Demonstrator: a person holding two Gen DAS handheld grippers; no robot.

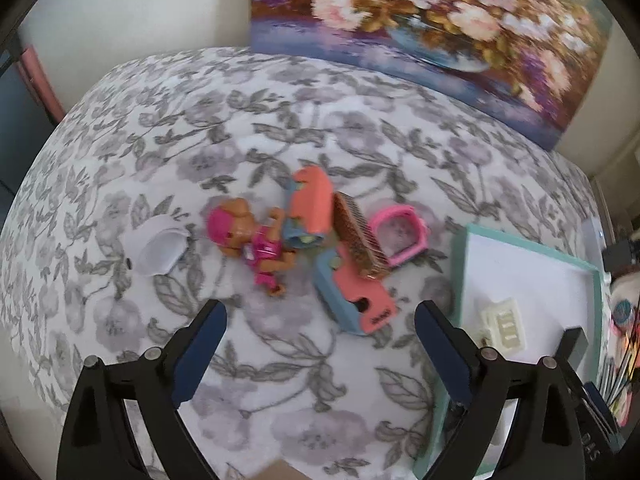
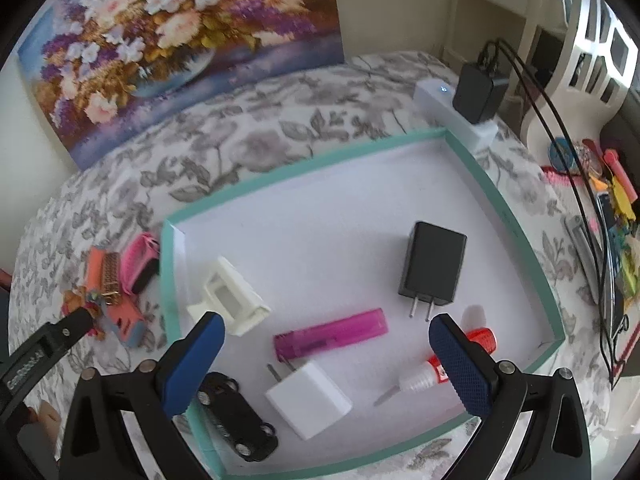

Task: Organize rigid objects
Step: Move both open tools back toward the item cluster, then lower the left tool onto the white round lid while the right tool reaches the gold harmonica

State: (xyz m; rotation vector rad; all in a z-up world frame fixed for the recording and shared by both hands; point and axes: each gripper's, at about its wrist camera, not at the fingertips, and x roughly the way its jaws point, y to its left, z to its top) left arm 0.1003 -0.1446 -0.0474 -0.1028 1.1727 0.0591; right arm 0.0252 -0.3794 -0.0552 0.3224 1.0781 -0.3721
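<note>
1. A table with a grey floral cloth (image 1: 168,152) carries everything. A flower painting (image 2: 180,40) leans against the wall at 12 o'clock of the cloth.
2. In the left wrist view a heap of small toys lies in the middle of the cloth: a figure with a pink cap (image 1: 256,240), two coral and blue toy pieces (image 1: 312,208) (image 1: 356,300), a brown comb (image 1: 360,236) and a pink frame (image 1: 400,236). The pieces touch or overlap one another. A white cap (image 1: 160,252) lies alone at 9 o'clock of the figure.
3. The shallow tray with a mint rim (image 2: 304,168) stands at 3 o'clock of the heap. Behind it, at 1 o'clock, a white power strip (image 2: 448,112) holds a black adapter (image 2: 480,92) with cables.
4. In the tray lie a black charger (image 2: 434,264), a pink lighter (image 2: 332,336), a white charger (image 2: 308,400), a cream plastic part (image 2: 228,296), a glue tube with a red cap (image 2: 432,372) and a black toy car (image 2: 236,416) at the near rim.
5. The left gripper (image 1: 320,332) is wide open and empty. The heap lies at 12 o'clock of it, and the nearer coral piece is just beyond the fingertips.
6. The right gripper (image 2: 328,344) is spread fully and holds nothing. It hangs above the tray; the lighter is between its fingers, lower down, and the glue tube is partly hidden behind the right finger (image 2: 460,364).
</note>
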